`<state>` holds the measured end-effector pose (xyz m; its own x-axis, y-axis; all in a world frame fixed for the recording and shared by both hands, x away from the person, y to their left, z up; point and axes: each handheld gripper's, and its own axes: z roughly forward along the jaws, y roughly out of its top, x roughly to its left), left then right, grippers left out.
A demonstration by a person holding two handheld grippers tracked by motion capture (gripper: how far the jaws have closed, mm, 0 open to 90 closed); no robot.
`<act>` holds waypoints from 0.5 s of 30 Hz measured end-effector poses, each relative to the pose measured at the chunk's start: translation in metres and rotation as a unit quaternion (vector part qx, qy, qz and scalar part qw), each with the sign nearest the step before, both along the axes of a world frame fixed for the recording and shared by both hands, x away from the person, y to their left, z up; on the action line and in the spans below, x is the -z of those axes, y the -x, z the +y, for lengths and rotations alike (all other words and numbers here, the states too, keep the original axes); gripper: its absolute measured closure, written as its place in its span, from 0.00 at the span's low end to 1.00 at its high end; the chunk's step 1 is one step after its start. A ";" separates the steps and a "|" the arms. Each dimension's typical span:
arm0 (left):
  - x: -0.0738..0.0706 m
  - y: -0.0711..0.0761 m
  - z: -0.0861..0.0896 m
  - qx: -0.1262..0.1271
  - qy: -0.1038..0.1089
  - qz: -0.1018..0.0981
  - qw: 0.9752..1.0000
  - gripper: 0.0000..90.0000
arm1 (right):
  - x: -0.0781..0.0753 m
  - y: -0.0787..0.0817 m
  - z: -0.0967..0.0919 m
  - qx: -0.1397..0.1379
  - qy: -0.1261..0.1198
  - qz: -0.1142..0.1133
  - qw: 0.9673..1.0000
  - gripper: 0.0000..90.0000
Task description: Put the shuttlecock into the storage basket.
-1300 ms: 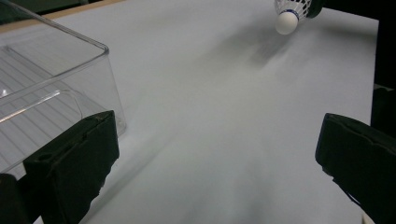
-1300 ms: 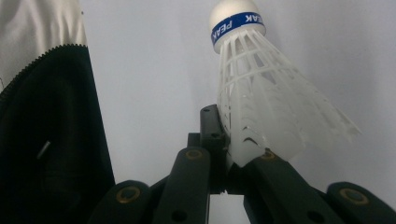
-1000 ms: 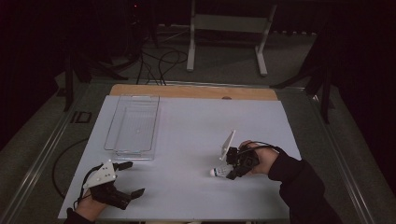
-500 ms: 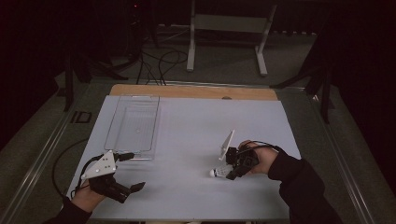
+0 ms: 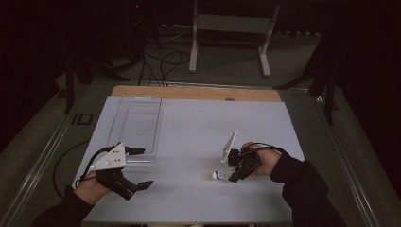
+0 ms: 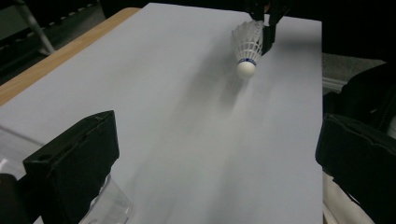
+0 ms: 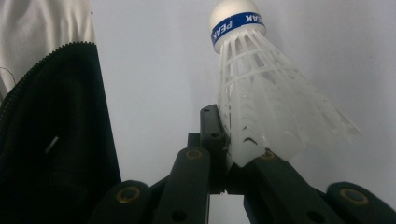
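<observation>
A white shuttlecock (image 5: 220, 175) with a blue band round its cork lies low over the white table sheet, cork pointing left. My right gripper (image 5: 232, 176) is shut on the skirt's rim; in the right gripper view the jaws (image 7: 229, 163) pinch the feathers of the shuttlecock (image 7: 261, 93). My left gripper (image 5: 144, 167) is held at the front left, open and empty, with its jaws pointing right. In the left gripper view its wide jaws (image 6: 215, 172) frame the shuttlecock (image 6: 247, 44) far off, with the right gripper (image 6: 268, 23) behind it.
A clear plastic tray (image 5: 137, 123) stands at the back left, close beyond the left gripper, and its corner (image 6: 107, 205) shows by the left jaw. A wooden strip (image 5: 196, 92) runs along the table's far edge. A dark zipped sleeve (image 7: 56, 140) is left of the right jaws.
My left gripper has risen and come forward towards the tray's near end. The right gripper and the shuttlecock have stayed where they were.
</observation>
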<state>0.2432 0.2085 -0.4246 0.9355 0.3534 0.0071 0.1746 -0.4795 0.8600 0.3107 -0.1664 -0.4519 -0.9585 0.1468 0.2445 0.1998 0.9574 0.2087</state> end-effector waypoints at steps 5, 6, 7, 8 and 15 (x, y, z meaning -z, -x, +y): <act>-0.007 0.000 -0.012 0.020 -0.006 -0.003 1.000 0.00 | -0.001 0.000 0.001 -0.001 0.001 -0.001 1.000 1.00; -0.008 0.000 -0.015 0.025 -0.005 -0.001 1.000 0.00 | -0.001 0.001 0.001 0.000 0.000 -0.001 1.000 1.00; -0.008 0.000 -0.017 0.030 -0.002 0.001 1.000 0.00 | -0.001 0.001 0.001 0.001 -0.001 0.001 1.000 1.00; -0.009 0.000 -0.020 0.031 -0.005 0.001 1.000 0.00 | -0.001 0.001 0.001 0.000 -0.003 0.001 1.000 1.00; -0.012 -0.003 -0.032 0.043 -0.031 0.003 0.999 0.00 | -0.002 0.003 0.002 -0.003 -0.001 0.003 1.000 1.00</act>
<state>0.2460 0.1766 -0.4121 0.9626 0.2700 0.0206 0.1352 -0.5453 0.8272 0.3077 -0.1645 -0.4497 -0.9578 0.1397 0.2513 0.1948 0.9582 0.2096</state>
